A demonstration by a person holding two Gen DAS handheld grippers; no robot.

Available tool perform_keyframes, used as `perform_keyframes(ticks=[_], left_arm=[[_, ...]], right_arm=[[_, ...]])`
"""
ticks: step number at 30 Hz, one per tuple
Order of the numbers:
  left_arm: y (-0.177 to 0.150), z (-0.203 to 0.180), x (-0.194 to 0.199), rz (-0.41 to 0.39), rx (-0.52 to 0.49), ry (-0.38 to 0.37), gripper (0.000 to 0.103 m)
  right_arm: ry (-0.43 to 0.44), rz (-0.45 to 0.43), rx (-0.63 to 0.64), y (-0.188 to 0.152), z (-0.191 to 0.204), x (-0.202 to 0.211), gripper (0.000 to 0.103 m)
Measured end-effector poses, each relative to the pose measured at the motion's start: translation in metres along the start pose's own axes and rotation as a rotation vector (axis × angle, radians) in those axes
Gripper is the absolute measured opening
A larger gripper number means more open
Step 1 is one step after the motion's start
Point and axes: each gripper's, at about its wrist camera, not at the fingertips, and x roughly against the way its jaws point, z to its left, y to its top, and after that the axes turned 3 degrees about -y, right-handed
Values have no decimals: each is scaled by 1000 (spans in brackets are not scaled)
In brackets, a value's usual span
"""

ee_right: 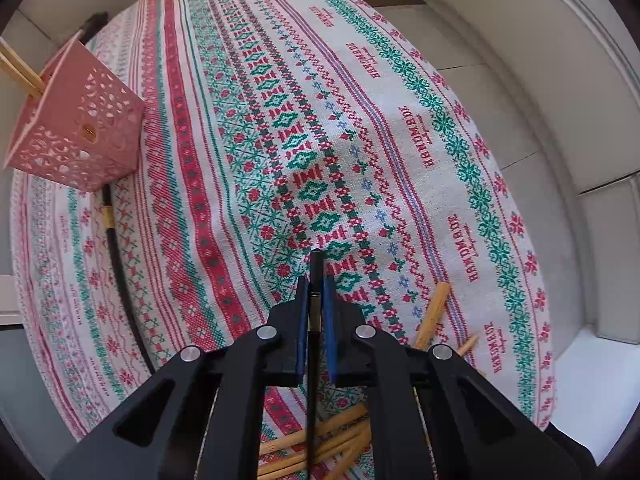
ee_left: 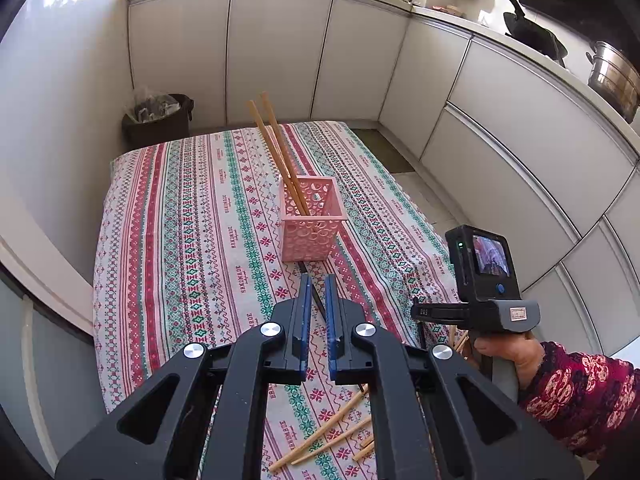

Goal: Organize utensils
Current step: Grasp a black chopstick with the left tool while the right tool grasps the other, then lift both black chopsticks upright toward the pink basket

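Observation:
A pink perforated holder (ee_left: 312, 218) stands on the patterned tablecloth (ee_left: 192, 220) with two wooden chopsticks (ee_left: 276, 152) leaning in it; it also shows in the right wrist view (ee_right: 80, 120). My left gripper (ee_left: 317, 284) hovers just before the holder with a narrow gap between its blue pads and nothing held; a black chopstick (ee_left: 318, 304) lies on the cloth beneath it. My right gripper (ee_right: 316, 284) is shut on a black chopstick (ee_right: 315, 268) above the cloth. Several loose wooden chopsticks (ee_right: 320, 440) lie below it. Another black chopstick (ee_right: 116, 248) lies by the holder.
White cabinets (ee_left: 280, 48) wrap around the table's far and right sides. A dark bin (ee_left: 160, 120) with a bag stands at the far left corner. Pots (ee_left: 612, 76) sit on the counter. The right hand-held gripper's body (ee_left: 480, 280) is at the right.

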Motion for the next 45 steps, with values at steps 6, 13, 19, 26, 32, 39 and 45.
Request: perform_keyframes(ticks=[6,13,19,26,32,39,45], left_arm=[[-9,17,-35,117,69,-44,7],[-13,17,-132,267,193,48,10],[-2,2,-187,279,172,165,22],[-10,-2,-221,294,79,250,9],[-40,10,-193,304,126,129,5],[-46,-11,-102,16,127,2,5],[-48,-37,-59,-188,74,19,6]], right_arm=[[166,-134,27,-15,-37,39,7],[317,-161,-21,-1,-66,52,7],[362,-118,-16,2,-53,28,7],[395,-128,2,8,-58,35,7],[455,-157,-18,9,-62,49,7],[535,-243,4,-4,-61,80,7],[547,-460,107,-27,-62,135,7]])
